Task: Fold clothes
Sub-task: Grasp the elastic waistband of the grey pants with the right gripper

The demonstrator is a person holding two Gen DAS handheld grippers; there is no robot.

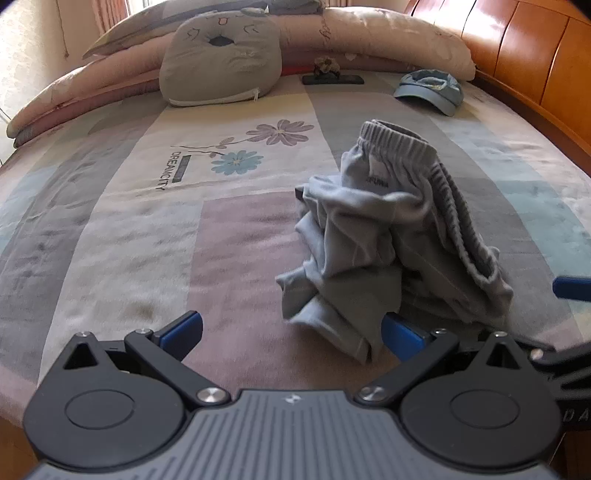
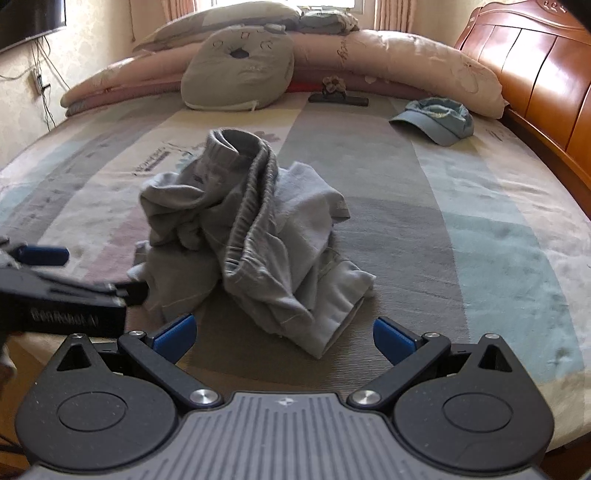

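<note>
Both wrist cams sit low near the bed's (image 1: 110, 236) foot edge, facing the pillows; both catch the crumpled grey shorts (image 1: 384, 236) (image 2: 255, 236) close up, left cam from their left.

Home bedroom. Evidence: big bed (image 2: 424, 221) w/ patchwork floral cover, carved wood headboard (image 2: 535, 74) on right, rolled quilt (image 2: 388, 55) + pillows along far edge, grey animal-face cushion (image 2: 236, 70). Curtained window (image 2: 369, 11) behind, wallpapered wall w/ TV corner (image 2: 29, 22) + dangling cables. Blue cap (image 2: 436, 120) on the bed.
</note>
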